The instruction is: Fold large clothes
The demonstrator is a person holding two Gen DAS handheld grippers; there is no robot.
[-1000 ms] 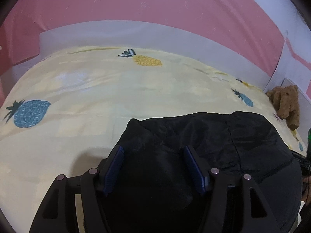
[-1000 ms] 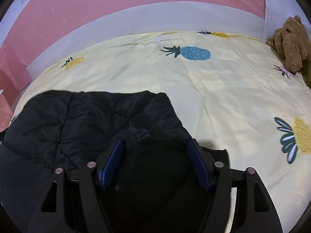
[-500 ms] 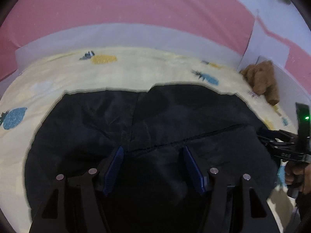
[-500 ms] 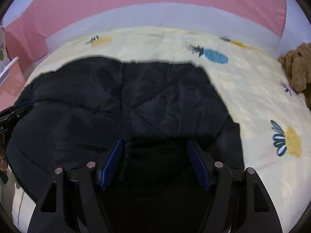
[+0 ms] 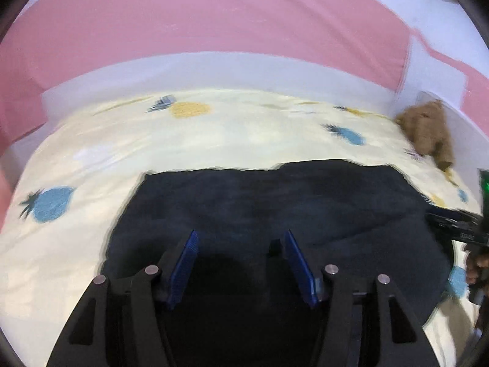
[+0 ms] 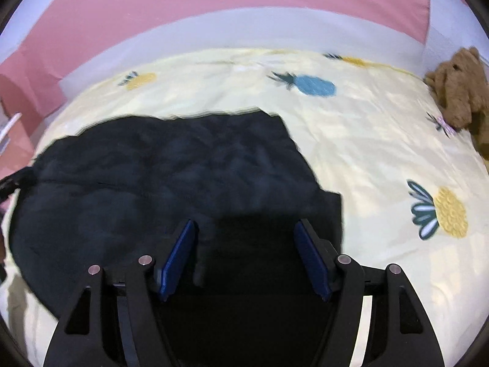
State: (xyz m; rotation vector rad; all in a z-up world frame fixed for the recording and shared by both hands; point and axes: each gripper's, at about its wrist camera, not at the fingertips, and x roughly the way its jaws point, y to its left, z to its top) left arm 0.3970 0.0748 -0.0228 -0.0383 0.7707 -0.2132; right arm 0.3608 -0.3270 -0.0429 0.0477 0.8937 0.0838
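I had the large black quilted garment (image 5: 275,208) spread flat on the pale yellow bedsheet printed with blue and yellow pineapples (image 5: 107,159), and I took that garment as my landmark. My left gripper (image 5: 240,246) hung over the garment's near portion with its blue-padded fingers (image 5: 183,269) set wide apart, nothing but dark cloth showing between them; whether the tips touched the fabric I could not tell, since the frame was smeared with motion. My right gripper (image 6: 246,235) sat over the garment (image 6: 171,183) too, close to its right edge, jaws likewise spread, blue pads (image 6: 311,263) framing a darker, shadowed patch of cloth with no fold pinched in them. From the left wrist camera I caught the right gripper's black body (image 5: 455,226) off the garment's right side, a green light glowing above it. A faint seam ran across the left half of the garment in the right wrist view. Beyond the garment's far right corner a brown plush toy (image 6: 458,88) rested against the bed's edge, well apart from the cloth. Behind the garment's far edge lay open sheet (image 6: 366,140), then a white band (image 5: 214,73) and a pink wall (image 5: 214,15).
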